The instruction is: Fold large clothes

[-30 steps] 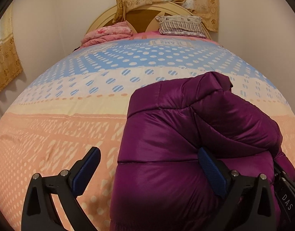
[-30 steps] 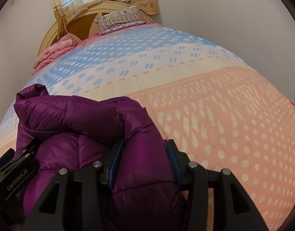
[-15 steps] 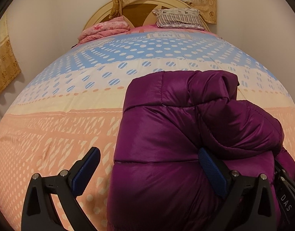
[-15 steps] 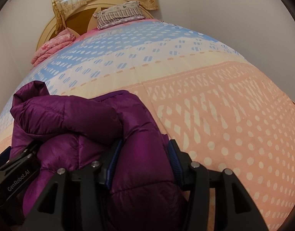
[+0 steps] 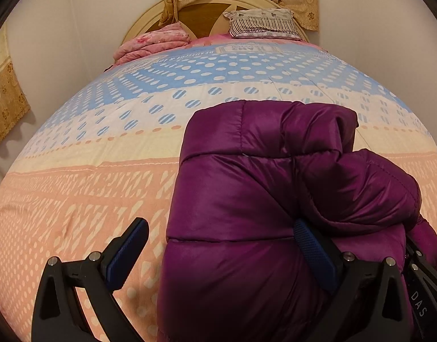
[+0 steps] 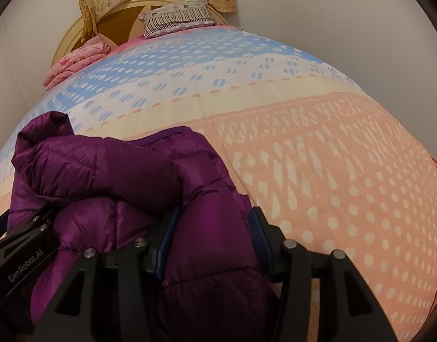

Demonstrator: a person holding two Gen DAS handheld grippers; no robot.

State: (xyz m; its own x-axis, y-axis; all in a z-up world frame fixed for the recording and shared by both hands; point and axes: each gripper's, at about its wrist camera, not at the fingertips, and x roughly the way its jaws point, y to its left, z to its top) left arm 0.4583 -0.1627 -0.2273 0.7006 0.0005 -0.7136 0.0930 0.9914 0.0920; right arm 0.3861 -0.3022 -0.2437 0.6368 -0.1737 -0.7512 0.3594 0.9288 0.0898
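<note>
Closest in, the right wrist view shows "GenRobot.AI" in white on the black body of the left gripper (image 6: 24,259) at eight o'clock. The left wrist view shows "DAS" on the right gripper (image 5: 418,305) at five o'clock.

The right gripper's fingers (image 6: 168,238) are clenched on a puffy fold of the purple jacket (image 6: 110,171), a pad pressing each side. The left gripper's fingers (image 5: 128,252) stand spread and released. The seven o'clock pad is clear of the jacket over the quilt (image 5: 76,193), and the five o'clock pad touches the jacket under a rolled fold.

The jacket lies bunched on the bed's near part. Beyond it, at twelve o'clock, the quilt carries an upside-down printed label I cannot read fully. Farther off are a pink blanket (image 5: 153,44), a striped pillow (image 5: 261,24) and the headboard (image 5: 201,21).
</note>
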